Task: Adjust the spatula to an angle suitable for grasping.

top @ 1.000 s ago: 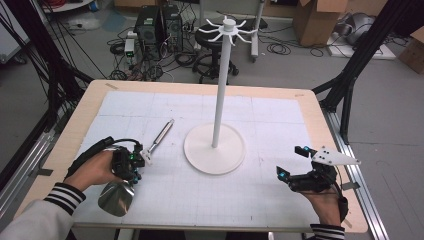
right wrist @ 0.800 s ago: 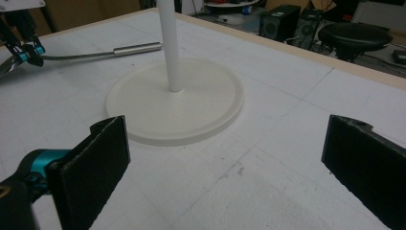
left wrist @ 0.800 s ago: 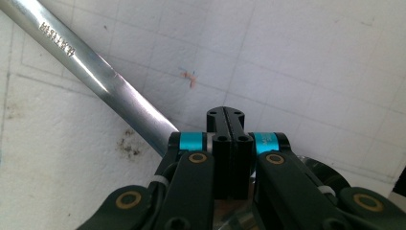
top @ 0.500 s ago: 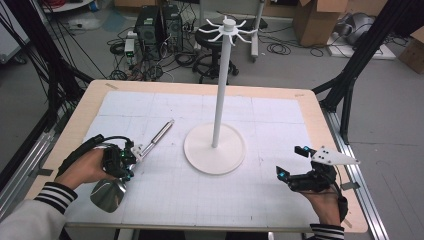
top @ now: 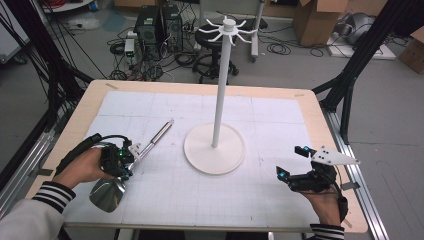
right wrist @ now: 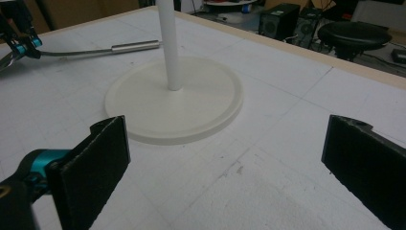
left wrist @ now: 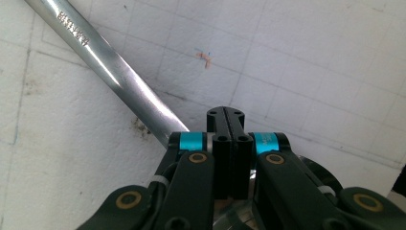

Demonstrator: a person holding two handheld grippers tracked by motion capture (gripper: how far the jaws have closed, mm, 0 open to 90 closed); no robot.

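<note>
A steel ladle (top: 150, 142) lies on the white gridded mat, its handle (left wrist: 103, 67) pointing toward the far right and its bowl (top: 106, 194) near the front edge. My left gripper (top: 130, 154) sits over the thin stem between them. Its jaws (left wrist: 225, 115) are shut, with the stem running in beneath them, so the exact contact is hidden. My right gripper (top: 291, 161) hovers at the front right with its jaws wide open (right wrist: 227, 129) and nothing between them. It faces the white stand (right wrist: 172, 105).
The white stand has a round base (top: 215, 150) at mid-table and a tall pole topped by a ring of hooks (top: 227, 27). A wooden table rim (top: 320, 125) frames the mat. Black frame posts, computers, a stool and boxes stand on the floor beyond.
My left hand has drifted slightly left and the ladle's bowl has gone with it, while the handle's far end stayed put. The right gripper has not moved.
</note>
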